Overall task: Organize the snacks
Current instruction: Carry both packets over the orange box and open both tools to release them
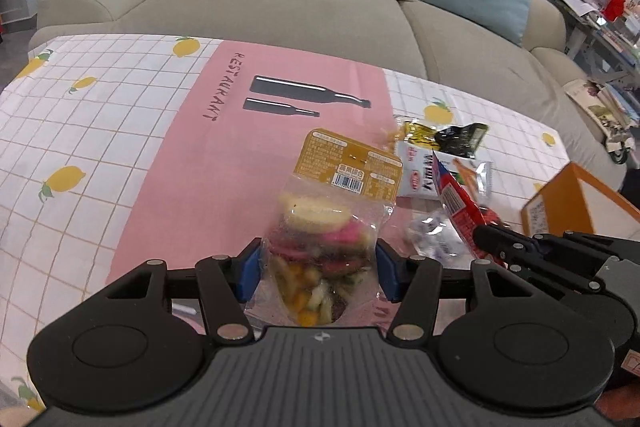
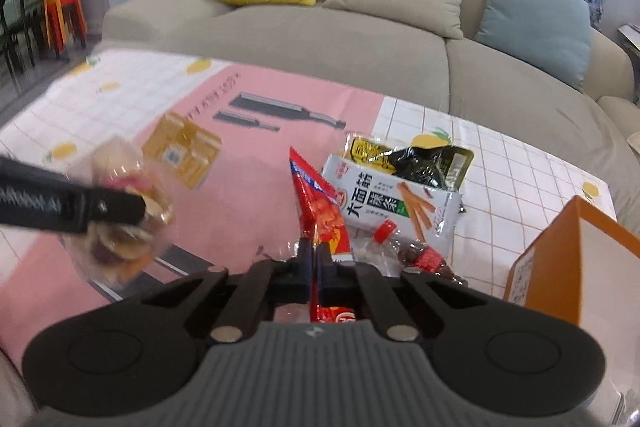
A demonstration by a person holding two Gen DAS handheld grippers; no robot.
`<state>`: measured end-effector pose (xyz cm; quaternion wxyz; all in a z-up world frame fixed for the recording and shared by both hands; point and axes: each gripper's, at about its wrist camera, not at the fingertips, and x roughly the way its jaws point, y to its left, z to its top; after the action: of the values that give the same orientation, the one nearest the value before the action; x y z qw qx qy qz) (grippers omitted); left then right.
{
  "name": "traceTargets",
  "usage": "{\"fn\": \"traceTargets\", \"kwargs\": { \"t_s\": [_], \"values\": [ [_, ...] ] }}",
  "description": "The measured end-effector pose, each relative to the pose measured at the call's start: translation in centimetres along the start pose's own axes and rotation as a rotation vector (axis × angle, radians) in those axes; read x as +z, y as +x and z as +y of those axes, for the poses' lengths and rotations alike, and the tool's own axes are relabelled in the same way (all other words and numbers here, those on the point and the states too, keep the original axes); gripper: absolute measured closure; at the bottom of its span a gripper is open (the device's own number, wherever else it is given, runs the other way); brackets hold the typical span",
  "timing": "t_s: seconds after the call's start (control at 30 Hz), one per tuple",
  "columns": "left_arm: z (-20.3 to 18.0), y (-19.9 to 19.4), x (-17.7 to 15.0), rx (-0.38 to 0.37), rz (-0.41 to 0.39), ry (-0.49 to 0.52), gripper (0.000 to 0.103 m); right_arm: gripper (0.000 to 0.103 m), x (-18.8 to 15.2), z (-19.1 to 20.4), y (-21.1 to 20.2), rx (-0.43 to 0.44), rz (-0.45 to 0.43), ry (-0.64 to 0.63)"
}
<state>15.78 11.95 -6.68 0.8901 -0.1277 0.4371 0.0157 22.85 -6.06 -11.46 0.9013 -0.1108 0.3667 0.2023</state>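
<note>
Left gripper [image 1: 318, 269] fingers [image 1: 249, 273] clamped on clear bag of mixed dried fruit and vegetable crisps [image 1: 320, 247], lifted above pink-and-white worktop [image 1: 120, 115]. Right gripper [image 2: 318, 259] fingers pressed together on red snack packet [image 2: 320, 203], raised just before remaining pile: white snack pack [image 2: 384, 195], black-and-yellow packets [image 2: 424, 159], beside orange box [image 2: 560, 259].

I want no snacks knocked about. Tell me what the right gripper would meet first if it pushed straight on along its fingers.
Probably the white foil packet with orange sticks printed on it, lying just past the red snack packet that the right gripper grips. Depth is hard to judge, so it might pass above.
</note>
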Motion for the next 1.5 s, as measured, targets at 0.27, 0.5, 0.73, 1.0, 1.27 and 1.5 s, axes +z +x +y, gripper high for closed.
{"fn": "traceTargets", "kwargs": {
  "t_s": [0.27, 0.5, 0.73, 1.0, 1.27, 1.5],
  "values": [
    [-2.2, -3.3, -1.0, -0.030, -0.026, 0.017, 0.038, 0.103, -0.5, -0.2, -5.4, -0.005, -0.051, 0.076],
    [-5.1, -6.0, -1.9, -0.064, -0.059, 0.069, 0.039, 0.103, -1.9, -2.1, -10.1, -0.006, -0.111, 0.165],
    [-9.3, -7.7, -1.8, -0.098, -0.093, 0.151, 0.040, 0.103, -2.5, -5.4, -14.6, -0.026, -0.165, 0.193],
    [-15.7, -7.9, -0.5, -0.166, -0.115, 0.273, 0.040, 0.103, -3.4, -11.1, -18.1, -0.098, -0.173, 0.234],
    [-23.5, -5.7, 0.5, -0.268, -0.062, 0.434, 0.040, 0.103, -4.5, -18.1, -20.1, -0.132, -0.145, 0.338],
    [-29.5, -0.5, 0.5, -0.284, 0.070, 0.543, 0.040, 0.103, -6.1, -24.0, -18.2, -0.099, -0.053, 0.514]
  ]
}}
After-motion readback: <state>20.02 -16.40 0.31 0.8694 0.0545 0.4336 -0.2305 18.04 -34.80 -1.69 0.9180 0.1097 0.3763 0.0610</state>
